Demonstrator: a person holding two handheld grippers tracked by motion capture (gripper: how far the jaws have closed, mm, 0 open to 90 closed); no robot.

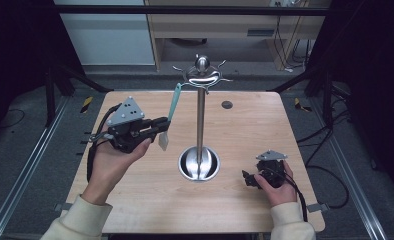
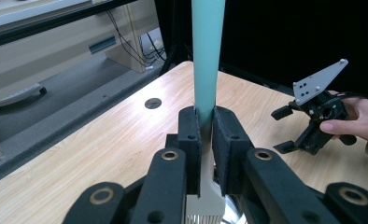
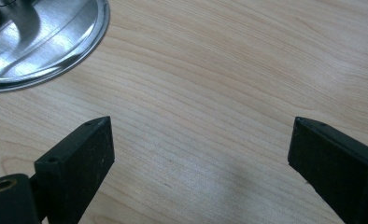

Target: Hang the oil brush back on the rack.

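A utensil with a long teal handle (image 1: pixel 174 102) and a white brush-like head (image 1: pixel 163 141) hangs upright in my left gripper (image 1: pixel 164 125), which is shut on it just above the head. The handle's top reaches up beside the hook ring (image 1: pixel 201 76) of a tall steel stand (image 1: pixel 201 120). In the left gripper view the teal handle (image 2: pixel 205 56) rises between the pads of my left gripper (image 2: pixel 206 116). My right gripper (image 1: pixel 247 179) rests low over the table at the right, open. Its jaws stand wide apart around bare wood in the right gripper view (image 3: pixel 201 140).
The stand's round steel base (image 1: pixel 199 164) (image 3: pixel 42 42) sits mid-table, left of the right gripper (image 2: pixel 281 130). A small dark hole (image 1: pixel 227 104) marks the wooden table (image 1: pixel 150 200) at the back. Metal rails and cables run along both sides.
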